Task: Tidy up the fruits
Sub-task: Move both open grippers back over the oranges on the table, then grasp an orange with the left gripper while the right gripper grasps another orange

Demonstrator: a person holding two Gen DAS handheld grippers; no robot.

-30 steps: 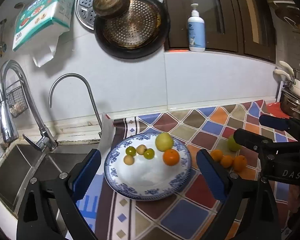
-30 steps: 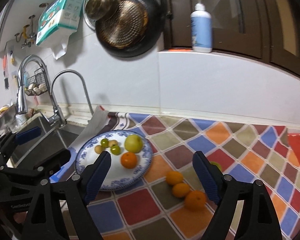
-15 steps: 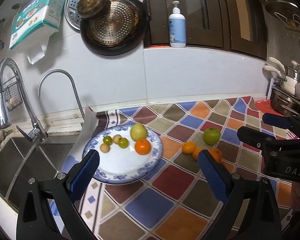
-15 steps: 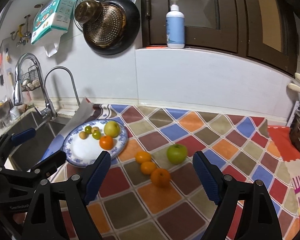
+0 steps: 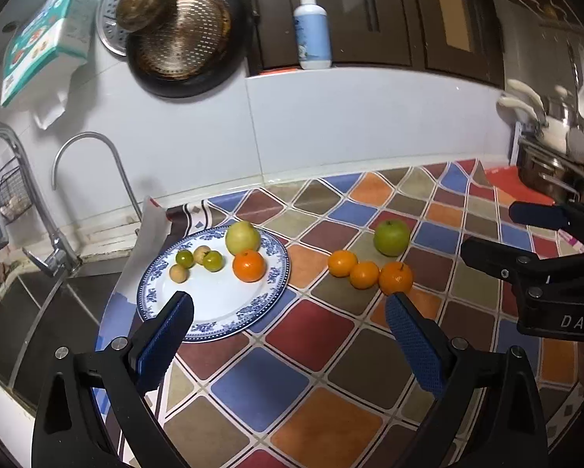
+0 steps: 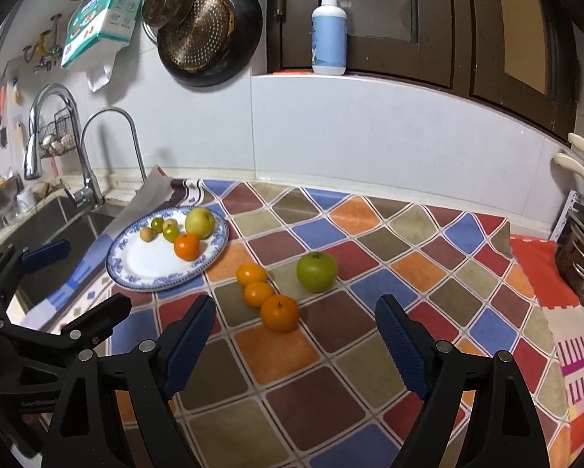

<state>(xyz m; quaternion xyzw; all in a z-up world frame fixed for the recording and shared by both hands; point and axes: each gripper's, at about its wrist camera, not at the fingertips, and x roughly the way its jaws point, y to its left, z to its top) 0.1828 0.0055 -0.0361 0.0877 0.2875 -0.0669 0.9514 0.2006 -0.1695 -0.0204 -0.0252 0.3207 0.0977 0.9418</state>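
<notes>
Home kitchen: sink (image 6: 54, 230), faucet (image 6: 48, 132), hanging pan (image 6: 208, 31)

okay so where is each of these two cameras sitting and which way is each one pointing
Left wrist: rides the left gripper, looking forward and down over the plate and countertop toward the wall; its own open blue fingers show, with the right gripper at right.
Right wrist: rides the right gripper, facing the three oranges and green apple; its open fingers show, the left gripper at left.
Shared: plate, fruit, faucets, hanging pans, pump bottle.
</notes>
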